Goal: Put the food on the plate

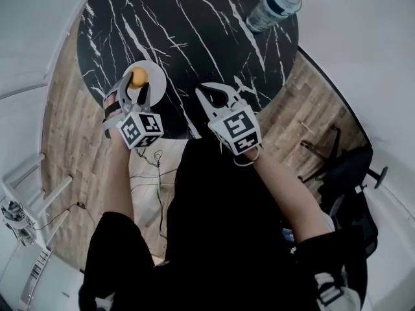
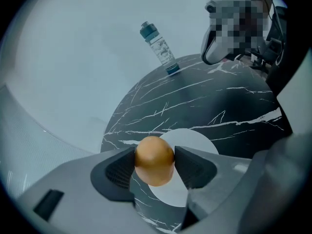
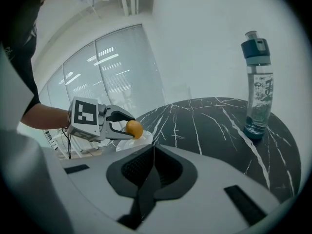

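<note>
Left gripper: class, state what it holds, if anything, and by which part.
The left gripper holds the round orange-brown food, clamped by its two opposite sides between the jaws, above the white plate. The right gripper is shut and empty.

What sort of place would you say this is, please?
Probably an office or meeting area rather than a home kitchen. A round black marble-look table stands on a wooden floor, a dark swivel office chair sits beside it, and a tall window with blinds fills one wall.
</note>
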Motion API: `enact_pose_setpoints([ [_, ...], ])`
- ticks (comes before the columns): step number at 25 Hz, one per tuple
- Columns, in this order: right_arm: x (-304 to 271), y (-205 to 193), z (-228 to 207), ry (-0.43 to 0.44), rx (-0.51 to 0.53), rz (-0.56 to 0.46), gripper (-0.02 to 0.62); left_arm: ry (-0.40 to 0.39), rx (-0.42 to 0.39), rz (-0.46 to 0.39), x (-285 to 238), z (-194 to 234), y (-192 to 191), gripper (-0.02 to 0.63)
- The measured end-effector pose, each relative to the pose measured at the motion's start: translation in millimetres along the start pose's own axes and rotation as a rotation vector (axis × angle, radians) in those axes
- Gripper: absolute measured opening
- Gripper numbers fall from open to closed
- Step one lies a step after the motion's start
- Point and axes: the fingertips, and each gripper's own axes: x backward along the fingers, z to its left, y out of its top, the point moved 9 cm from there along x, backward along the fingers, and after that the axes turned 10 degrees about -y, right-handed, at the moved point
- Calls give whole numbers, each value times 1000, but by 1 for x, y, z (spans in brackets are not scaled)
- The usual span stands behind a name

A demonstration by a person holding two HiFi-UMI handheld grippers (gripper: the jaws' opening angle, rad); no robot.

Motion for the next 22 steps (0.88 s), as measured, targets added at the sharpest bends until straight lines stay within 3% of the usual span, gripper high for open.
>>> enact_pose_setpoints([
  [10, 0, -1, 0, 13, -21, 10, 2, -14, 1, 10, -2, -7, -2, 252],
  [22, 9, 3, 3, 14, 8, 11, 2, -117, 68, -29, 2, -29, 10, 253],
])
